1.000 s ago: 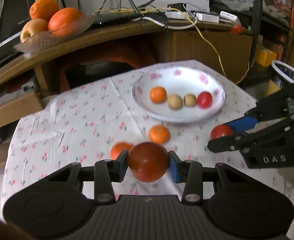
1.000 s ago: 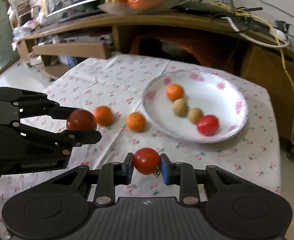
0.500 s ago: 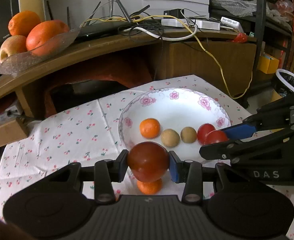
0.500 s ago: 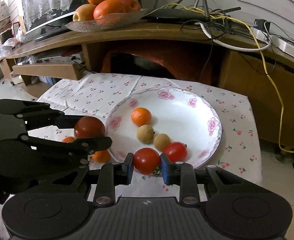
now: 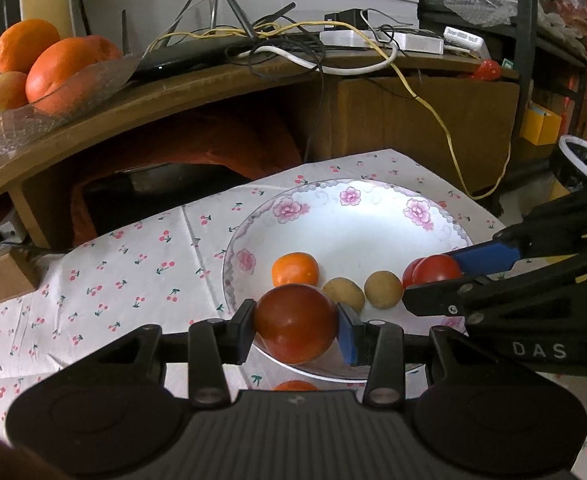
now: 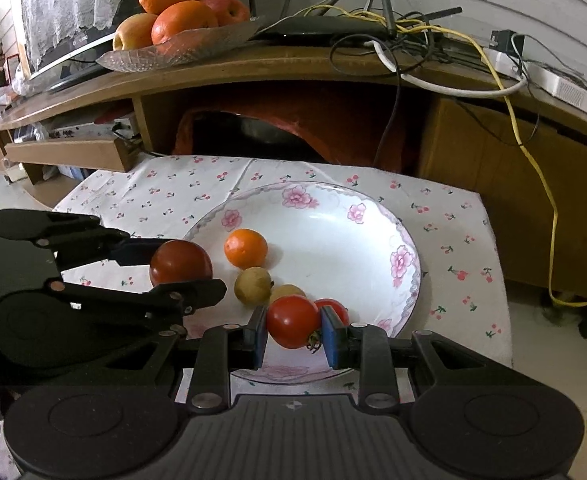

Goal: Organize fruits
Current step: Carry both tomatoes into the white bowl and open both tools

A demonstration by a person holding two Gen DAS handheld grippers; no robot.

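Note:
My left gripper (image 5: 296, 330) is shut on a large dark-red tomato (image 5: 296, 329) over the near rim of the white flowered plate (image 5: 353, 216). My right gripper (image 6: 293, 326) is shut on a smaller red tomato (image 6: 292, 321) above the plate's (image 6: 333, 216) near side. The plate holds an orange mandarin (image 5: 295, 269), two tan round fruits (image 5: 383, 289) and another red tomato (image 6: 333, 307). In the right wrist view the left gripper (image 6: 165, 266) shows at the left with its tomato (image 6: 179, 262). One mandarin (image 5: 295, 385) peeks out under the left gripper on the cloth.
A cherry-print cloth (image 5: 125, 272) covers the small table. Behind it a wooden shelf (image 6: 253, 68) carries a glass dish of oranges and apples (image 6: 173, 24), cables and a router. A bin (image 5: 585, 164) stands at the far right.
Both grippers moved forward with their tomatoes from above the cloth to above the plate. The loose mandarins on the cloth slid out of sight beneath them.

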